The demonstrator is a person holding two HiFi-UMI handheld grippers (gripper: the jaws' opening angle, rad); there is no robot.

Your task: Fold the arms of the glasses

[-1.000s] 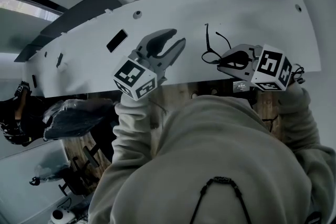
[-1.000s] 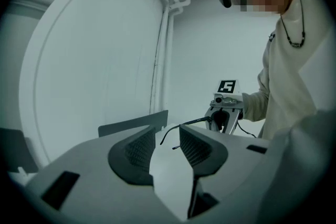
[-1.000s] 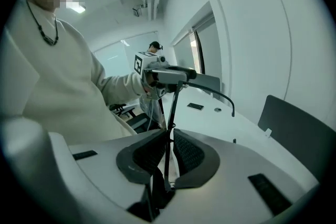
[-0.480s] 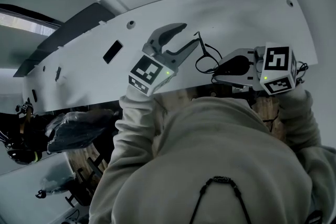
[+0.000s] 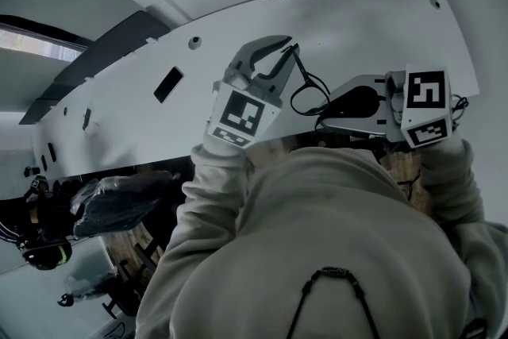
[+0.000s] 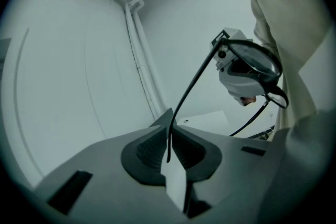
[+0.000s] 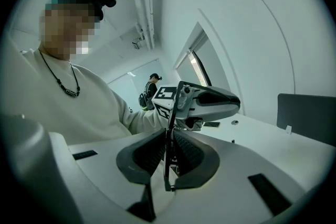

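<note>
Left tool (image 5: 287,50) is up over the middle of the desk (image 5: 373,28). Its jaws have just been closing, and the tip of one glasses arm (image 6: 191,86) sits right between them. In the left gripper view the pads look pinched on that thin black arm, which runs up and away to the hinge at the corner of the frame. So that arm sticks out from the frame, not folded.

The glasses (image 5: 308,94) themselves are in the air above the desk, a bit right of its middle and off its surface. They're strung between the two tools. Thin dark wire frame, lenses see-through.

Right tool (image 5: 320,121) is over the right part of the desk, close to its near edge. Its jaws are clamped tight on a thin black piece of the glasses standing upright between the pads. Can't tell from the right gripper view if that piece is the other arm or the edge of the frame.

A light hoodie (image 5: 341,234) fills the bottom of the head view, on the near side of the desk.
</note>
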